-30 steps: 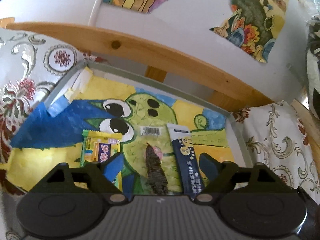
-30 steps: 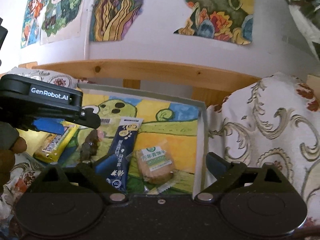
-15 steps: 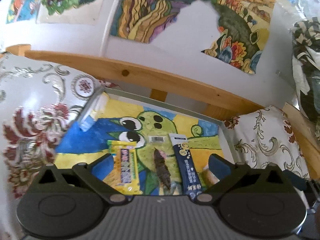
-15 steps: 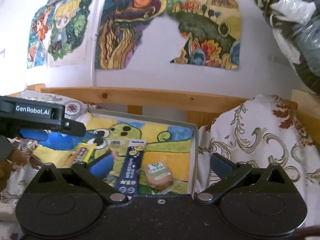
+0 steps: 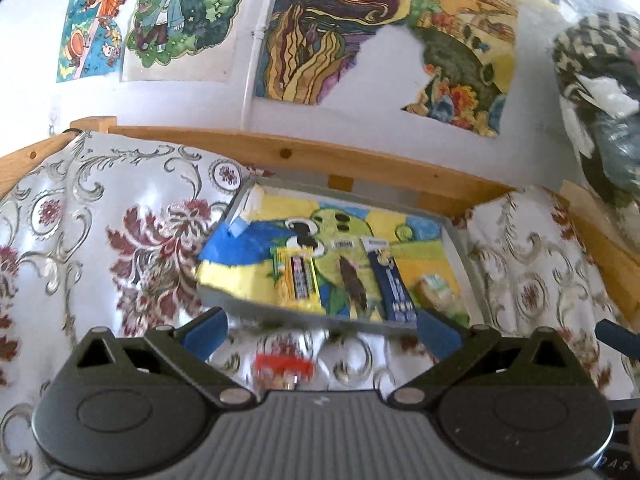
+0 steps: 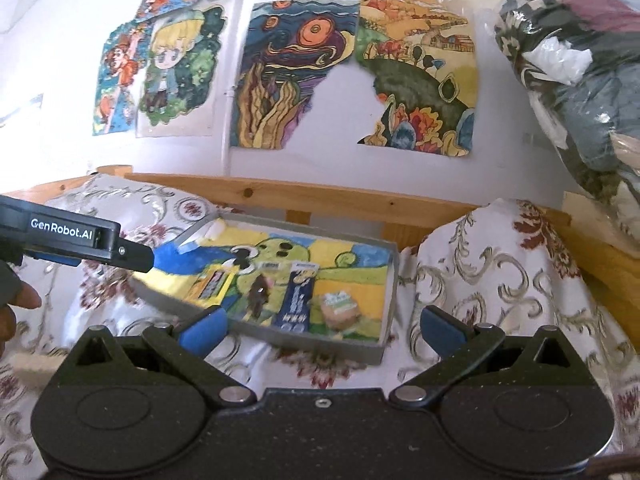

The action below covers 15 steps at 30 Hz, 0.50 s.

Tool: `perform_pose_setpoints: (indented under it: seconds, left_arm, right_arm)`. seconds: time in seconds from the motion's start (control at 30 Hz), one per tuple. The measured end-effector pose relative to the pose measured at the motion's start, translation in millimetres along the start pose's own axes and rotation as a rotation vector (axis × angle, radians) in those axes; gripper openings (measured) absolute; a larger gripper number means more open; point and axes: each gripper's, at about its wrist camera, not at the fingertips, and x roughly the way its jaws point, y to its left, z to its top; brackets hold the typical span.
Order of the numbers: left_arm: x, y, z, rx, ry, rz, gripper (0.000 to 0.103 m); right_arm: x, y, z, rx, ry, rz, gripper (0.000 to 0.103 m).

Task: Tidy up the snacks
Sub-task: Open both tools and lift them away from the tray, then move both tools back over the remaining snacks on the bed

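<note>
Four snacks lie side by side in the shallow grey tray with a painted green-and-yellow cartoon floor [image 6: 382,312], which rests on the floral cream-and-maroon tablecloth [image 6: 500,280] in front of a pale wooden rail. Reading from the left, we see our left gripper [image 5: 322,326] with its blue-padded jaws spread and holding nothing, hanging short of the tray's near wall. Below it, a small red-wrapped item [image 5: 284,366] sits on the cloth outside the tray; it is too blurred to identify. In the tray come the flat yellow wrapper [image 6: 212,286], the dark brown dried piece [image 6: 258,294], the long navy-blue sachet [image 6: 296,300] and the round biscuit in a clear wrapper with a green label [image 6: 340,310]. They lie parallel, likely so each stays reachable. Our right gripper [image 6: 322,326] is likewise released and empty, near the tray's front edge.
</note>
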Motion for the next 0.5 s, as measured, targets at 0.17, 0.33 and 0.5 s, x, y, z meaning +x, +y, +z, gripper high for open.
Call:
perform_pose_setpoints:
  seconds: [0.17, 0.33, 0.5]
  left_arm:
    - [-24.0, -2.2, -20.0, 0.04, 0.014, 0.02, 0.103]
    - [-37.7, 1.0, -46.9, 0.041, 0.047, 0.037, 0.103]
    - [-39.7, 2.9, -73.0, 0.06, 0.108, 0.059, 0.103]
  right_arm:
    - [-24.0, 4.4, -22.1, 0.004, 0.036, 0.016, 0.102]
    - [-40.1, 10.8, -43.5, -0.012, 0.079, 0.037, 0.102]
    - [-45.8, 17.6, -60.8, -0.015, 0.118, 0.056, 0.102]
